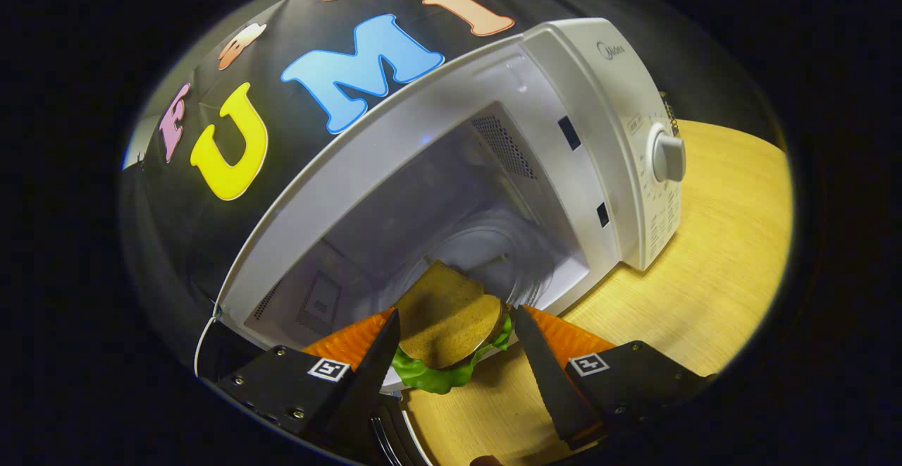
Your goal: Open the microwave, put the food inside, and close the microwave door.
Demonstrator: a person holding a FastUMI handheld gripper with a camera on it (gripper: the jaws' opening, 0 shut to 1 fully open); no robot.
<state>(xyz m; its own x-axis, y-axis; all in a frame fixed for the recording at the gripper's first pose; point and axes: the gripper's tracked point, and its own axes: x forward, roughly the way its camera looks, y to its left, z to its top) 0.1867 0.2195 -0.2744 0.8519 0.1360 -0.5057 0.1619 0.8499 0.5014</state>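
Note:
A white microwave (599,135) stands tilted in my view with its door open and its pale cavity (423,205) exposed. A glass turntable (493,251) lies on the cavity floor. Between my fingers sits a sandwich (444,318), brown bread on top with green lettuce (430,374) hanging out below. My gripper (458,314) is shut on the sandwich, one finger on each side. The sandwich hangs at the cavity's mouth, above the front edge of the opening and the wooden table.
The wooden table (719,261) spreads to the right of the microwave. The control panel with a round dial (668,157) faces that side. A dark curved edge with shiny strips (391,438), possibly the open door, lies just under my left finger.

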